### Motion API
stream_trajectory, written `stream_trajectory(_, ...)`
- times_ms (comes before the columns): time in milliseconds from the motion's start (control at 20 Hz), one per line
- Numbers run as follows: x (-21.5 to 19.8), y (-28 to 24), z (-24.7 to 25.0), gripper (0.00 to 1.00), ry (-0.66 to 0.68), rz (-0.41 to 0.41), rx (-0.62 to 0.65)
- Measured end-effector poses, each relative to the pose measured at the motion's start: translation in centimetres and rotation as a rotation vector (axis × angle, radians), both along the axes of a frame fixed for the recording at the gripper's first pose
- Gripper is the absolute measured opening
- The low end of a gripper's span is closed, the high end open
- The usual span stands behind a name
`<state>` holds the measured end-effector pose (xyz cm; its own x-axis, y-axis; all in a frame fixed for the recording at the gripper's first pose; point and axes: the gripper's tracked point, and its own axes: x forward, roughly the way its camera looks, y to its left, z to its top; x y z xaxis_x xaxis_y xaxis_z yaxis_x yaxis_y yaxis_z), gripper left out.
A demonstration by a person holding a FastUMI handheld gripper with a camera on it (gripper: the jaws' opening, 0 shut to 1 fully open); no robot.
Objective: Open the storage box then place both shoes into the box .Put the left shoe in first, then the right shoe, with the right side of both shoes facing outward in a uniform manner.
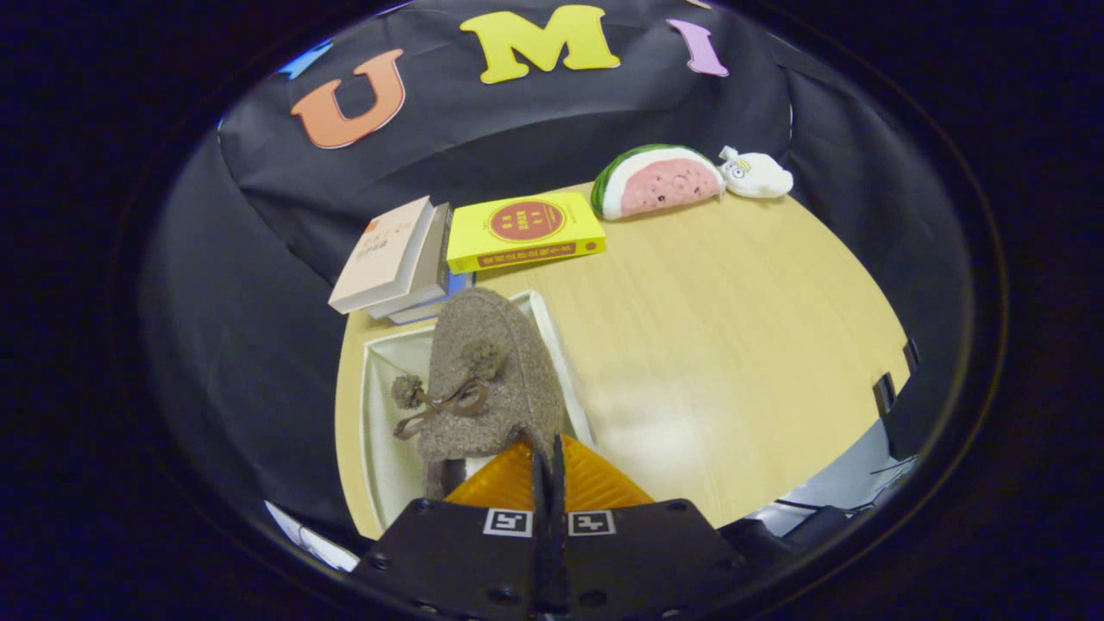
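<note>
My tool [547, 457] has its two fingers pressed close together, pinching the heel rim of a fuzzy brown slipper [487, 379] between them. The slipper hangs out ahead of the fingers, toe pointing away from me, its ribbon bow and two small pompoms on the upper facing up. It is held over the open white storage box [379, 431], which sits near the left edge of the wooden worktop [716, 345]; I cannot tell whether the sole touches the box floor or hangs just above it. The box's far rim shows just beyond the toe, and its right wall runs beside the slipper. Past the box, at the far left corner of the worktop, lies a leaning stack of pale books [392, 259], and just beside them a yellow book [522, 228] lies flat. Along the far edge, a watermelon-slice plush [660, 179] touches a small white plush toy [757, 172].
</note>
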<state>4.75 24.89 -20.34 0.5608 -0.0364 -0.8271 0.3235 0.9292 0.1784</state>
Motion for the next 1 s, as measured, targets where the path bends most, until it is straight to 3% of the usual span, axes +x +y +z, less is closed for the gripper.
stream_trajectory(150, 0.1, 0.2, -0.2, 0.00, -0.008, 0.004, -0.002)
stream_trajectory(400, -0.2, 0.8, 0.0, 0.20, -0.027, 0.021, 0.019)
stream_trajectory(800, -0.7, -0.7, 5.0, 0.82, -0.205, 0.121, -0.075)
stream_trajectory(1000, -1.6, -4.1, 9.6, 0.96, -0.336, 0.117, -0.132)
